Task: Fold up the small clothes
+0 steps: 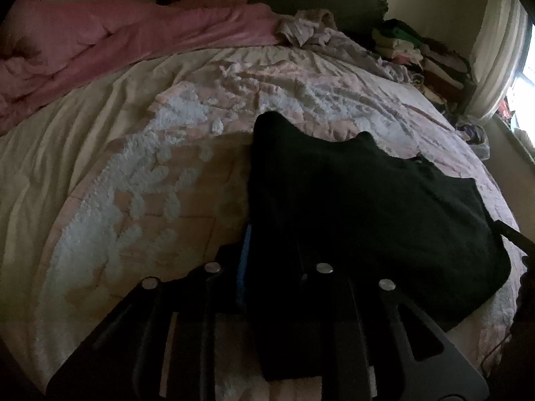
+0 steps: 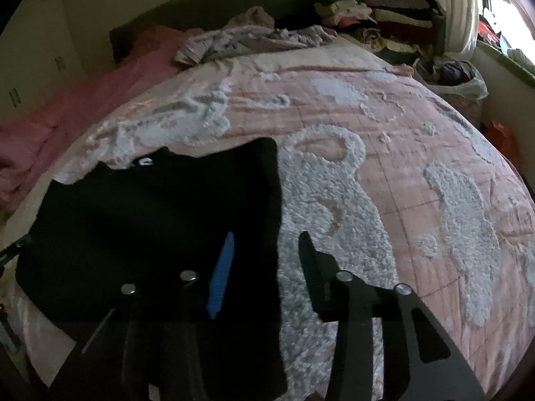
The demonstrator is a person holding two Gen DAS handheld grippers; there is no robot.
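1. Left wrist view: A black garment (image 1: 367, 207) lies spread on the bed (image 1: 133, 180), on a pink and white fluffy bedspread. The left hand-held gripper (image 1: 267, 250) is at the near edge of the garment. The dark cloth covers the space between its fingers, so one cannot tell if it is pinching or loose. A pink blanket (image 1: 100, 43) is bunched at the far side. A pile of clothes (image 1: 411, 50) sits by the wall.

2. Right wrist view: The same black garment (image 2: 150, 227) lies on the left part of the bed (image 2: 401, 167). The right hand-held gripper (image 2: 267, 244) is spread apart. Its left finger with the blue pad (image 2: 220, 277) is over the cloth. Its right finger is over the bare bedspread. The cloth edge runs between them, not squeezed.
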